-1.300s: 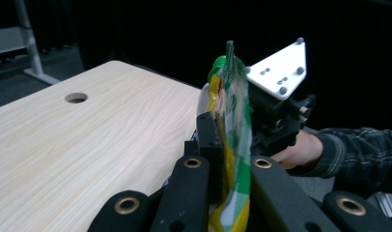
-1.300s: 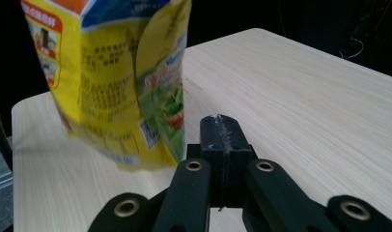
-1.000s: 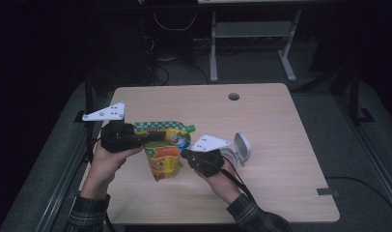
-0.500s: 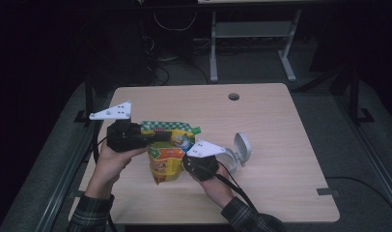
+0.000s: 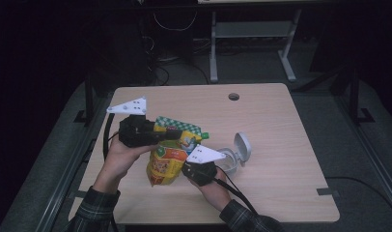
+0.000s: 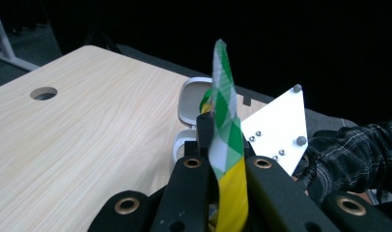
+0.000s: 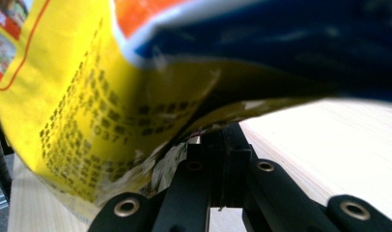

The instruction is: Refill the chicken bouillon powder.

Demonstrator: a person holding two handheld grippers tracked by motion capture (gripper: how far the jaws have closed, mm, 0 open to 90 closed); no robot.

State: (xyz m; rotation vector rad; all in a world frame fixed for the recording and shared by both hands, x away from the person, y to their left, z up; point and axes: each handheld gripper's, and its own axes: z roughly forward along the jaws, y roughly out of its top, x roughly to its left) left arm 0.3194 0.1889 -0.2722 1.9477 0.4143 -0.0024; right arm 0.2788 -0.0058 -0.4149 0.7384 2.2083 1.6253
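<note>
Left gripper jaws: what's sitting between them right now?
The green-checked top edge of the yellow pouch stands between the left gripper jaws, which are shut on it; this shows in the left gripper view.

Your sleeves (image 5: 100, 208) dark plaid flannel, left gripper (image 5: 177, 133) black and blocky with a white three-cornered plate (image 5: 129, 105), right gripper (image 5: 187, 166) alike, brass-ringed screw holes on your black fingers (image 6: 189, 188), black cable (image 5: 237, 193) trailing.
</note>
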